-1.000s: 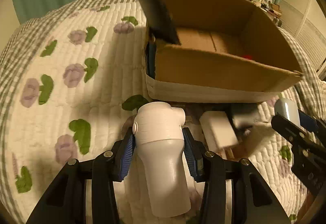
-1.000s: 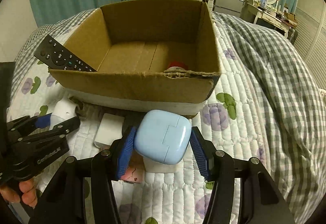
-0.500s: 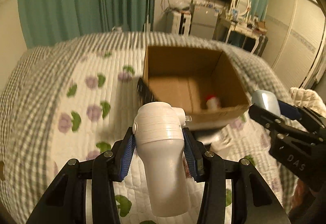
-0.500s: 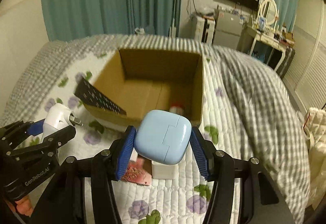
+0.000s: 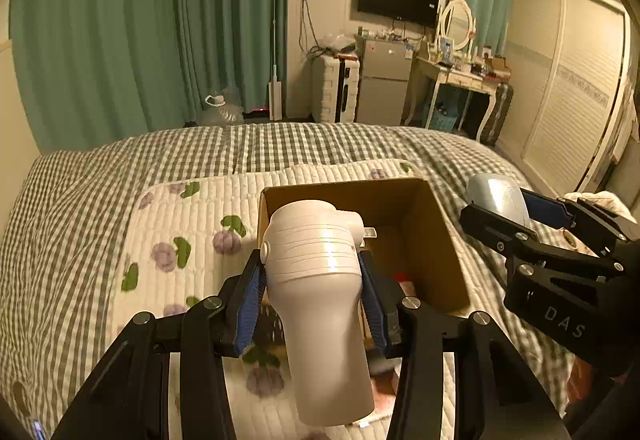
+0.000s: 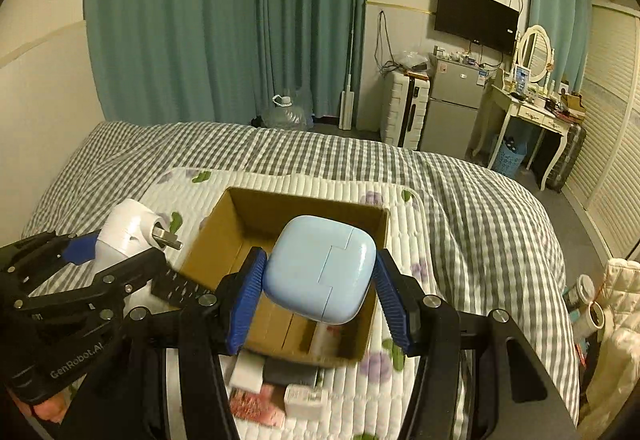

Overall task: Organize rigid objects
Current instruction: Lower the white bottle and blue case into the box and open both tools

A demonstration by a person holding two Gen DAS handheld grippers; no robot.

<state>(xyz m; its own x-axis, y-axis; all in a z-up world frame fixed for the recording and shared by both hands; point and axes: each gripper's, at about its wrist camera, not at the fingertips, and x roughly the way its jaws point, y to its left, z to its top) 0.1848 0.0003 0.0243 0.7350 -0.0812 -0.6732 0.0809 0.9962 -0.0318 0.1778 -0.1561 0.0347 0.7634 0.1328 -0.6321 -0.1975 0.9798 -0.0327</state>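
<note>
The left gripper [image 5: 312,280] was clamped on a white plastic device [image 5: 320,304], its blue pads [image 5: 250,304] pressed against the ribbed upper part; the smooth barrel ran back toward the camera between the black fingers. In the right wrist view a short metal stub stuck out of that device's rounded head.

The right gripper [image 6: 320,280] was closed on a pale blue rounded case [image 6: 320,268], pinched by its two opposite sides so that its seamed face was turned toward the camera.

Beyond and below both grippers sat an open cardboard box [image 6: 372,224] on a white quilted pad with purple flowers and green leaves [image 5: 188,224], spread over a grey checked bed cover [image 6: 480,200]. A small white bottle with some red on it [image 6: 324,336] lay inside the box, under the blue case. A black remote control [image 6: 180,286] leaned at the box's edge, just ahead of the left gripper's fingers. Under the right gripper, on the near side of the box, lay a white block [image 6: 248,372], a dark flat item, a small white carton [image 6: 304,400] and a red-patterned packet [image 6: 256,406], close together and blurred.

Each gripper appeared at the edge of the other's view, side by side and apart.
</note>
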